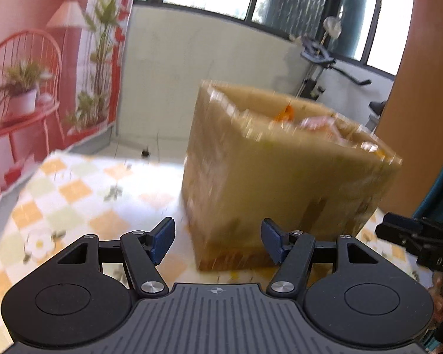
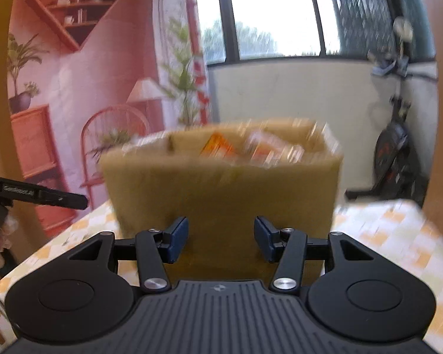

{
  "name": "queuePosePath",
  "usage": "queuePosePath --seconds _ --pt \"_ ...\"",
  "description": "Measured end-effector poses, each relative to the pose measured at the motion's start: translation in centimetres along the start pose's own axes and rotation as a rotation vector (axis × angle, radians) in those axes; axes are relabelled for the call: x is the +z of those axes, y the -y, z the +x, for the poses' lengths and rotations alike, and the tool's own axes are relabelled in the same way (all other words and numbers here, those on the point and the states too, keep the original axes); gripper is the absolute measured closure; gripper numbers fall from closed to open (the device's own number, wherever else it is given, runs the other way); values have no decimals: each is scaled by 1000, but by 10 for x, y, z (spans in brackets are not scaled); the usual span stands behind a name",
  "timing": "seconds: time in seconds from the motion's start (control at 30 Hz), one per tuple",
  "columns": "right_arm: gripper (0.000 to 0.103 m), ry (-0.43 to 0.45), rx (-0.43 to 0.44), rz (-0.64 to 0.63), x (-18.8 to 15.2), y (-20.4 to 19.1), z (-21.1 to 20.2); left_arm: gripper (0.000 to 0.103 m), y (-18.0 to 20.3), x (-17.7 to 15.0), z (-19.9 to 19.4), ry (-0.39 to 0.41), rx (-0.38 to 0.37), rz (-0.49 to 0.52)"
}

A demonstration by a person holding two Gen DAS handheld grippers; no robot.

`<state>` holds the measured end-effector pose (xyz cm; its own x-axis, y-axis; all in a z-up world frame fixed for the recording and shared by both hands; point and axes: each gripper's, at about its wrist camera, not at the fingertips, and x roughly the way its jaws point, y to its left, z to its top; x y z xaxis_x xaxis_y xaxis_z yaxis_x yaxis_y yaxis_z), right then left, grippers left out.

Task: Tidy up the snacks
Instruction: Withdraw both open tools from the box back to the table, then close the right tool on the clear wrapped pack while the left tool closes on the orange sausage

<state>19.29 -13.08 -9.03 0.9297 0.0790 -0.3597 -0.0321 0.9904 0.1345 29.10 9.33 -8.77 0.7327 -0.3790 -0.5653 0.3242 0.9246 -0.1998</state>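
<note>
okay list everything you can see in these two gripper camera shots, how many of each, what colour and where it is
cardboard box: one, brown, open top, standing on the table ahead of both grippers
snack packets: blurred, count unclear, orange and pale, inside the box
table: one, covered in a white, orange and green check cloth with flowers
backdrop: one, pink-red printed room scene, on the left
windows: several dark-framed panes, along the back
exercise bike: one, black, far right by the wall
left gripper: one, black with blue pads, open, nothing between
right gripper: one, black with blue pads, open, nothing between
</note>
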Motion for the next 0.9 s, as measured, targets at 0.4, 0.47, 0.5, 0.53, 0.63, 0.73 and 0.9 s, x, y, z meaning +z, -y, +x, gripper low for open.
queuePosePath --seconds 0.4,0.47,0.5,0.53,0.63,0.73,0.9 --pt "50 -291 151 -16 -48 -34 59 37 -21 -39 0 -62 25 -8" --pt "50 -329 164 -40 -56 -43 69 37 -23 -43 -1 -67 34 -11" --pt "50 -353 172 -54 -61 -48 74 37 -23 -45 -2 -70 38 -12" --pt "50 -373 179 -66 -65 -52 77 37 -25 -48 -3 -73 43 -14" --pt "50 -429 205 -113 -75 -65 91 37 -30 -54 -6 -80 51 -18" --pt "50 -451 223 -156 -84 -78 97 37 -31 -57 -6 -86 59 -18" --pt "49 -479 203 -239 -95 -91 108 37 -31 -59 -6 -94 62 -12"
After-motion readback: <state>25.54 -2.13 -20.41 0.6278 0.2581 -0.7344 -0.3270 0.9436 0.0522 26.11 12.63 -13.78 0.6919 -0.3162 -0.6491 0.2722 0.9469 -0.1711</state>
